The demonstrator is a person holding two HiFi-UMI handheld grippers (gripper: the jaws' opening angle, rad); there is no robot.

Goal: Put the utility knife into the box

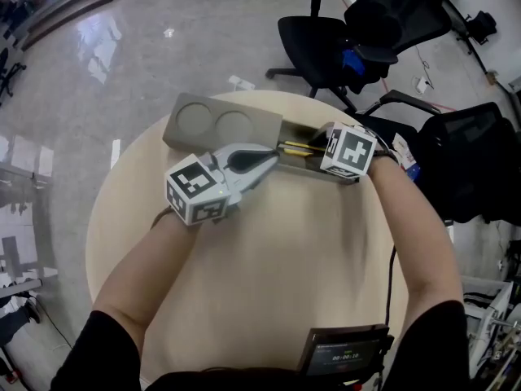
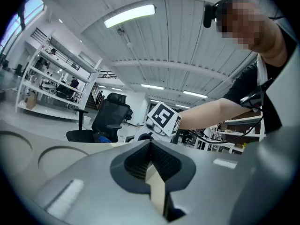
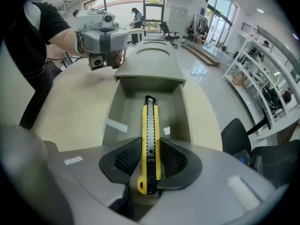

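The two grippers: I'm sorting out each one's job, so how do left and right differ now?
The left gripper points level, clamped on an edge of the box; the right gripper points steeply down, clamped on the utility knife. The left sits at the box's closed end; the right hangs over its open end. Both are shut on something.

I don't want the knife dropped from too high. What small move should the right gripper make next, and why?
Probably ease the right gripper a little lower before letting go. Its jaws are clamped on the knife, which points down along the open box, well between its walls. Whether the tip already touches the floor I cannot tell.
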